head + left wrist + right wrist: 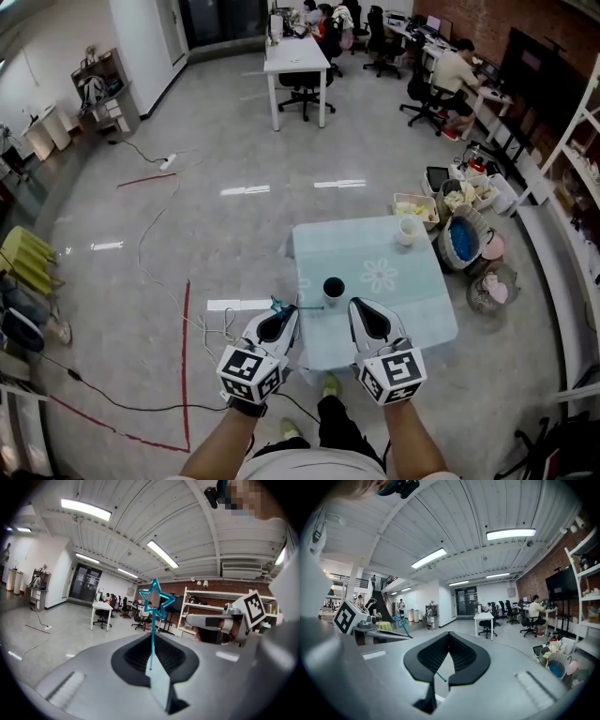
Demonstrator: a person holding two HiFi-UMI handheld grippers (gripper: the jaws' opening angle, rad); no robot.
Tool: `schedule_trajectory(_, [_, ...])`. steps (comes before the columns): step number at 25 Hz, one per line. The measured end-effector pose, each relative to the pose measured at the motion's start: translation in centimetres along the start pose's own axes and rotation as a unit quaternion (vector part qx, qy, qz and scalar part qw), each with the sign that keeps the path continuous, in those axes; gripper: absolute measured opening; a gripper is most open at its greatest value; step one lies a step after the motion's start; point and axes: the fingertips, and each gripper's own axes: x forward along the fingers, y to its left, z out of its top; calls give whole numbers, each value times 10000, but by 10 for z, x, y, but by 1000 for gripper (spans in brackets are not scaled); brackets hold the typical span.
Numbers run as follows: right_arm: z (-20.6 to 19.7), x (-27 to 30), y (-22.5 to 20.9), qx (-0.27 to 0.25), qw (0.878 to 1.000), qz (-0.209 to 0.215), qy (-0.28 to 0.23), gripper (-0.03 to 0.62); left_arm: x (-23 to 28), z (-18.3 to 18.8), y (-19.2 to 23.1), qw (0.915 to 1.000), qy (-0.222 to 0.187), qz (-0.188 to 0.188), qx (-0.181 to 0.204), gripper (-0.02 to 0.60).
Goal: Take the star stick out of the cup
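Note:
The teal star stick [281, 306] is outside the black cup [333, 287], which stands on the pale blue table [412, 309]. My left gripper [292, 309] is shut on the stick. In the left gripper view the star [156, 601] rises just past the closed jaws of the left gripper [152, 638]. My right gripper [355, 303] is shut and holds nothing, just right of the cup and apart from it. The right gripper view has the star [399, 619] at the left gripper's tip, and the stick's thin end shows below the jaws of the right gripper [449, 633].
A white cup [408, 229] stands near the table's far right corner. Baskets and a blue bowl [464, 242] sit on the floor to the right. Cables [150, 244] and red tape lines cross the floor on the left. Desks and seated people are far back.

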Motion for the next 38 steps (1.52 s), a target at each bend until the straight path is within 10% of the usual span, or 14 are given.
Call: schedule_trajectory(38, [81, -41, 71, -515, 9975, -204, -446, 11, -99, 101, -26, 9938, -889, 53, 661, 17])
